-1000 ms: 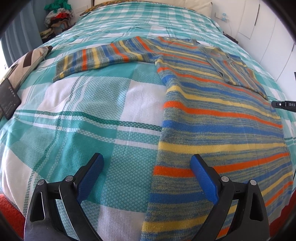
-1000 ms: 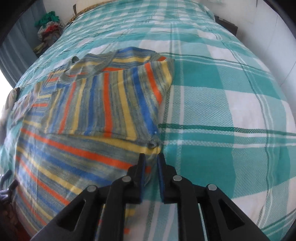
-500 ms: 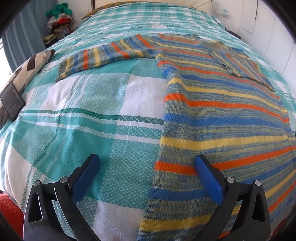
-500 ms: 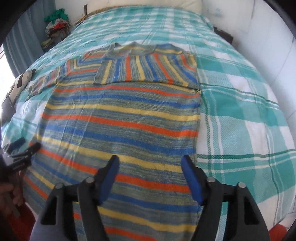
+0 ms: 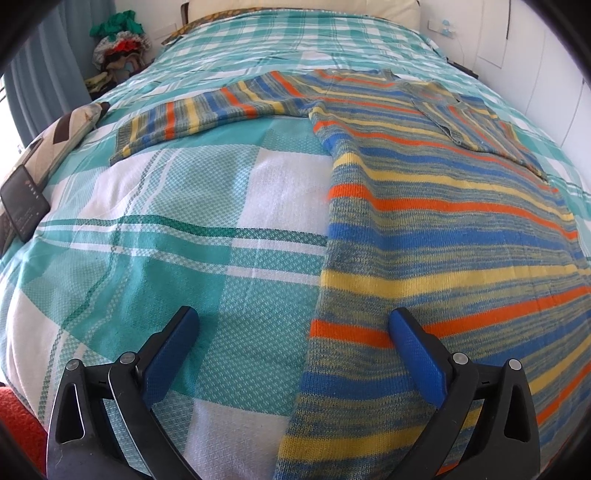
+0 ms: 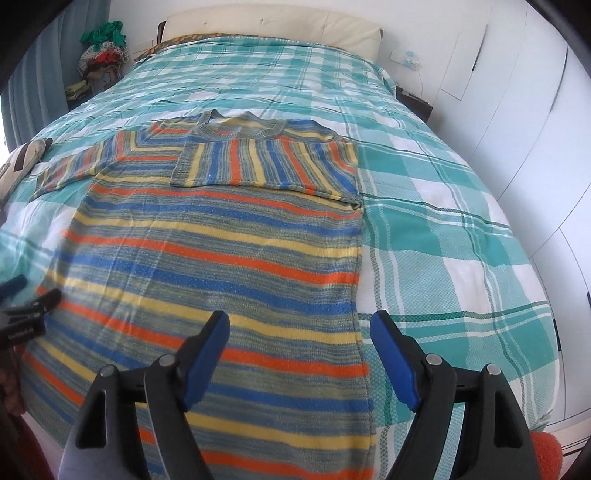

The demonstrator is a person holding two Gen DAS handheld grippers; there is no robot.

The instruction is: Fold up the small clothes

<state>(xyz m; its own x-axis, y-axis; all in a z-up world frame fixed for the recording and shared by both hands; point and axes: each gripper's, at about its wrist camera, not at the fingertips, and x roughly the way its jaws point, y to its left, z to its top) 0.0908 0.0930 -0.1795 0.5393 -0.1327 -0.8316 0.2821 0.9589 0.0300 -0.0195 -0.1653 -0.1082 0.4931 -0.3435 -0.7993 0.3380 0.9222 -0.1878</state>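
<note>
A: Status?

B: I've got the striped sweater (image 6: 221,258) flat on the checked bedspread (image 6: 443,229). Its right sleeve (image 6: 266,162) is folded across the chest, the left sleeve (image 5: 207,114) lies stretched out sideways.

A: Grippers?

B: Left gripper (image 5: 291,325) is spread wide, holding nothing, and straddles the sweater's left edge near the hem. Right gripper (image 6: 299,328) is opening, also holding nothing, over the sweater's right edge.

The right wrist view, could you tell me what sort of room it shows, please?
Most likely a bedroom: a bed under a teal checked cover, a cream headboard, and a striped sweater spread out for folding.
</note>
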